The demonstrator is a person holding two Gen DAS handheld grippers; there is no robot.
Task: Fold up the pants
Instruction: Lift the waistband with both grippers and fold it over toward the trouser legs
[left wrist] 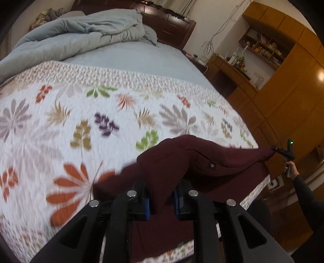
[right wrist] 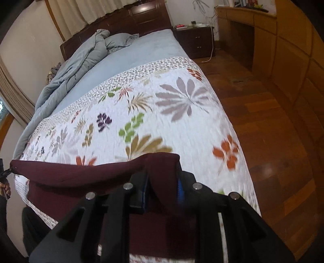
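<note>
Dark maroon pants [left wrist: 182, 161] hang stretched between my two grippers above the near edge of a bed with a leaf-patterned white quilt [left wrist: 81, 113]. My left gripper [left wrist: 162, 199] is shut on one corner of the pants, the cloth bunched between its blue pads. In the left wrist view my right gripper [left wrist: 278, 150] pinches the other corner at the far right, held by a hand in a dark sleeve. The right wrist view shows the right gripper [right wrist: 164, 190] shut on the maroon pants [right wrist: 81, 176], which run left to the left gripper's tip [right wrist: 7, 172]. The lower part of the pants droops over the quilt [right wrist: 182, 121].
A grey-blue duvet [left wrist: 81, 30] lies crumpled at the head of the bed by the dark headboard [left wrist: 172, 22]. Wooden wardrobes [left wrist: 293, 91] and a desk [right wrist: 243, 18] line the right side. A nightstand [right wrist: 194, 38] stands beside the bed, on a wooden floor [right wrist: 263, 121].
</note>
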